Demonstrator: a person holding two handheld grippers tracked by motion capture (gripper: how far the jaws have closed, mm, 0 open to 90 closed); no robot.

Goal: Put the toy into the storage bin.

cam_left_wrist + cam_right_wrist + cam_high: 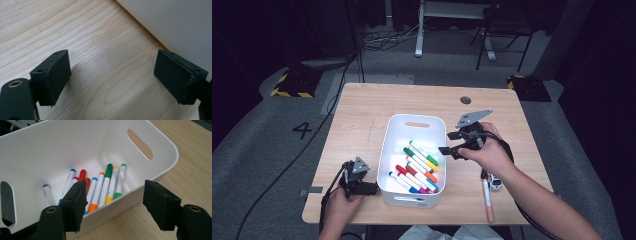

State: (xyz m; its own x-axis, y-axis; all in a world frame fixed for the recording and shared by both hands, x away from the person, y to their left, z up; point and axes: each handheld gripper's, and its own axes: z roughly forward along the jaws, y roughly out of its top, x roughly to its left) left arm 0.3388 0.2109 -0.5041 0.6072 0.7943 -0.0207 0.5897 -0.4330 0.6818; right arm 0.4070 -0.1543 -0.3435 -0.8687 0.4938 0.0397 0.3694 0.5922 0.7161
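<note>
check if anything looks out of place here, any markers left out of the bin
One marker lies on the table near its front edge, to the right of the white bin, while the other markers sit inside the bin. A small white object lies beside it, too small to identify. Nothing looks spilled or damaged.

My white bin (390, 145) stands mid-table, its walls fencing the markers (421, 162) so I can reach them only from above, and its upper half toward the handle slot is bare floor. Right of the bin, my right gripper (451, 145) hangs with nothing between its parted jaws, and nearer me an orange pen (487, 200) and a small toy car (494, 182) clutter the strip. Left of the bin my left gripper (373, 188) sits just beside the wall, jaws apart over bare wood; the table (362, 107) beyond the bin lies free.
</note>
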